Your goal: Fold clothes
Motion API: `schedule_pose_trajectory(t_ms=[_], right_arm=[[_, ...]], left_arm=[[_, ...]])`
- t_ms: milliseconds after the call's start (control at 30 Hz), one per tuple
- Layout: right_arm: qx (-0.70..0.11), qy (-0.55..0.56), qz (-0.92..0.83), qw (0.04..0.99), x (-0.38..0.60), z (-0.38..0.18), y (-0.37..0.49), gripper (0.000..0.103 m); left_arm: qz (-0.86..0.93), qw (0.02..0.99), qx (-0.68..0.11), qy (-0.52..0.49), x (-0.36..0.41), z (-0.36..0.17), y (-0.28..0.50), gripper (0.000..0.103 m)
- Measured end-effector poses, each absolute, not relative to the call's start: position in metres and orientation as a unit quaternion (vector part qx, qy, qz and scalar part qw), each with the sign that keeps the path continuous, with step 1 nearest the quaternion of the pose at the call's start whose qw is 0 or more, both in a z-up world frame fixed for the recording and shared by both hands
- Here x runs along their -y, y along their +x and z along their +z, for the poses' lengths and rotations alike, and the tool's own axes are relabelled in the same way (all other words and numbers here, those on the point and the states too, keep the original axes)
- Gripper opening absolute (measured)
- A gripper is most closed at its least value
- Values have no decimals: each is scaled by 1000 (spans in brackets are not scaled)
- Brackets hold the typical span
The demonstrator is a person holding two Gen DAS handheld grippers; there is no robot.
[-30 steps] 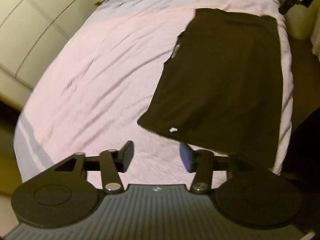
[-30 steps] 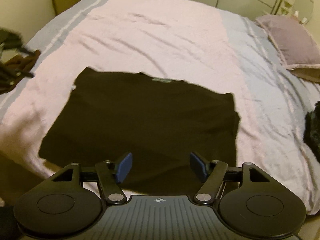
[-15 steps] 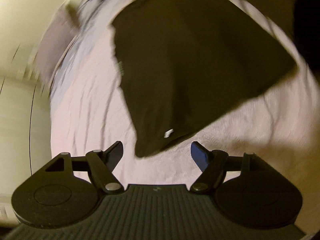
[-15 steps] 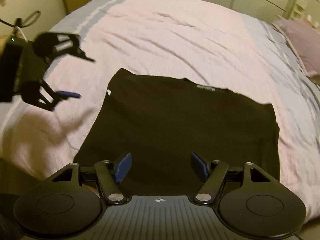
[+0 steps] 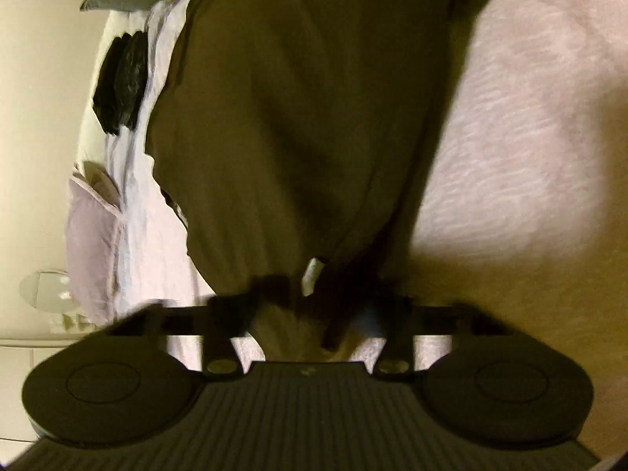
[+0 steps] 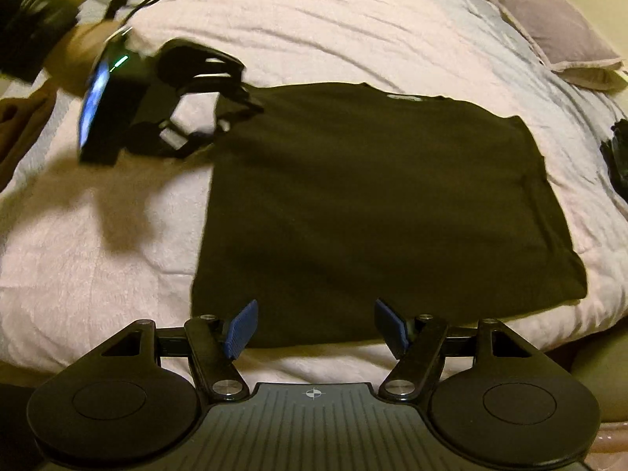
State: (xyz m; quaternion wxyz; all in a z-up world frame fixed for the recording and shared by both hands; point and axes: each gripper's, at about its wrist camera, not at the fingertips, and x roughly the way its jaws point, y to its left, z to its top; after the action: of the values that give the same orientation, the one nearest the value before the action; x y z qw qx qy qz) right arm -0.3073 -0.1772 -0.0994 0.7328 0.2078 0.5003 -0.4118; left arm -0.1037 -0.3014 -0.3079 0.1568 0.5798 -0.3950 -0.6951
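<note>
A black T-shirt (image 6: 373, 204) lies flat, partly folded, on a pink bedspread (image 6: 314, 31). In the left wrist view the shirt (image 5: 306, 117) fills the middle, and its corner with a small white tag (image 5: 312, 280) lies between the fingers of my left gripper (image 5: 314, 306). That gripper is open and blurred. It also shows in the right wrist view (image 6: 231, 114), at the shirt's far left corner. My right gripper (image 6: 314, 324) is open and empty, over the shirt's near hem.
A mauve pillow (image 6: 557, 35) lies at the bed's far right. Dark clothing (image 6: 618, 157) is piled at the right edge, and also shows in the left wrist view (image 5: 121, 78). The bed's near edge runs just below my right gripper.
My left gripper has swung round and dropped onto the shirt's tagged corner, jaws still open. My right gripper has moved slightly closer to the shirt's near hem.
</note>
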Motion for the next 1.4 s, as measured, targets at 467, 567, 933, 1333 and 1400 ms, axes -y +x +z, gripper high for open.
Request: schedule_pose_trajectory(t_ms=[467, 567, 933, 1333, 1400], right_arm=[[-535, 33, -392, 748, 129, -189, -227, 82], [-560, -17, -398, 727, 128, -208, -232, 82], [-526, 51, -374, 762, 152, -151, -288, 9], [-479, 148, -340, 796, 144, -48, -318, 8], [-468, 159, -351, 795, 149, -36, -329, 8]], left_arm=[[-788, 162, 146, 575, 370, -229, -114, 9], [-777, 150, 181, 583, 360, -237, -112, 9], [-724, 126, 297, 609, 330, -264, -113, 6], [-748, 122, 270, 594, 305, -170, -110, 5], [-754, 124, 260, 591, 316, -152, -118, 5]])
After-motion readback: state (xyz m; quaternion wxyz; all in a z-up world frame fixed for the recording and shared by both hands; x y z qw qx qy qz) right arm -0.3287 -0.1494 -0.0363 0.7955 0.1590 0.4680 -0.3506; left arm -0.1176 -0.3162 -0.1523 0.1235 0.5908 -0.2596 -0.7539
